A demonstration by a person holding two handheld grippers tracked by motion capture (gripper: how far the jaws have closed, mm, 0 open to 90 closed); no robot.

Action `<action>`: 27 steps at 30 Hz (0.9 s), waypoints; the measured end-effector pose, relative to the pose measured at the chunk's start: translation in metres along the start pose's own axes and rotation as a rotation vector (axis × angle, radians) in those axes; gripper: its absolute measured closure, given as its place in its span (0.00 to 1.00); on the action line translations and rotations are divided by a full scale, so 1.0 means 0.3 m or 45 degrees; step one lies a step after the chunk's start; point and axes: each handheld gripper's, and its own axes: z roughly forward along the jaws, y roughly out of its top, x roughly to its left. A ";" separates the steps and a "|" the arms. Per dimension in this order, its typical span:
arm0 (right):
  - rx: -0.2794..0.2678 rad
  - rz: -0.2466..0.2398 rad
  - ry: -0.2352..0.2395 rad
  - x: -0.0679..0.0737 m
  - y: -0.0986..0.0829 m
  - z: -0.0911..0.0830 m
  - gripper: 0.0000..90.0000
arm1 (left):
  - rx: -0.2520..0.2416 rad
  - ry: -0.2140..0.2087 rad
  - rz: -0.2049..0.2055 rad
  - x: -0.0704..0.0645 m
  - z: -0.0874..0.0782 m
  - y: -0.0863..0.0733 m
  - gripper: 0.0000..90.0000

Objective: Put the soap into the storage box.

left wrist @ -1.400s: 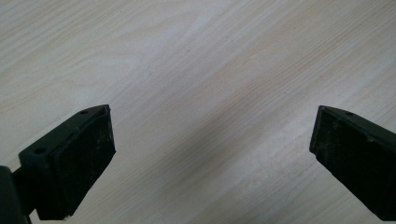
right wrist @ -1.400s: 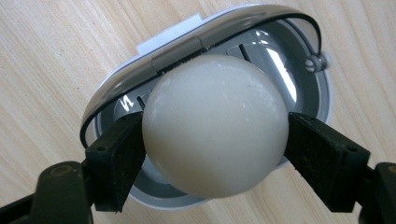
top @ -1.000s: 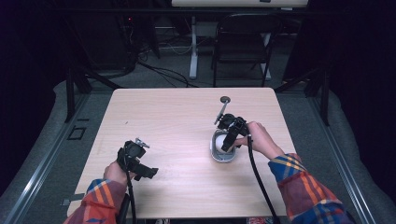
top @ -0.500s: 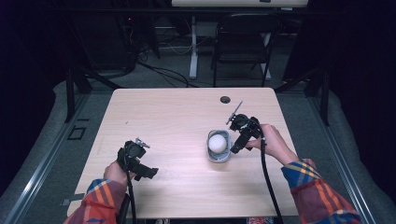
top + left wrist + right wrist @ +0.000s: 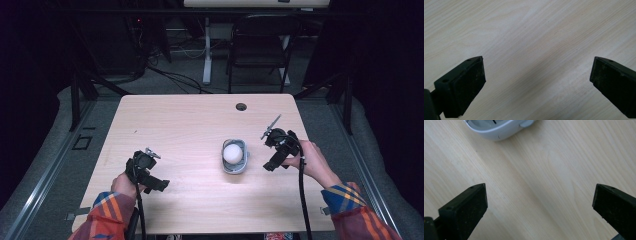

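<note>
White ball (image 5: 233, 153) sits inside a small grey cup (image 5: 235, 168) on the light wooden table (image 5: 190, 125), right of the table's middle. Just to the right of the cup, the right gripper (image 5: 274, 161) hangs over bare wood with its jaws spread wide and nothing between them; its own view catches the cup's rim (image 5: 499, 131) at the top edge. Well apart, near the front left of the table, the left gripper (image 5: 155, 184) is likewise spread open, holding nothing, above plain tabletop (image 5: 536, 50).
</note>
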 end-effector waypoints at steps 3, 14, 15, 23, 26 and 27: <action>0.006 0.009 -0.003 -0.010 -0.035 -0.008 0.00 | 0.000 0.004 0.004 -0.001 0.001 0.000 0.00; 0.046 0.063 -0.031 -0.025 -0.185 0.007 0.00 | 0.001 0.001 0.004 -0.001 0.001 0.001 0.00; 0.061 0.061 -0.030 -0.021 -0.203 0.016 0.00 | 0.001 0.001 0.004 -0.001 0.001 0.001 0.00; 0.060 0.079 0.003 0.000 -0.308 0.107 0.06 | 0.000 -0.006 0.006 -0.002 0.002 0.002 0.00; 0.092 0.049 0.019 0.023 -0.316 0.132 0.06 | 0.007 -0.004 0.016 -0.004 0.003 0.004 0.00; 0.093 0.052 0.016 0.030 -0.316 0.141 0.06 | 0.006 -0.004 0.018 -0.005 0.003 0.005 0.00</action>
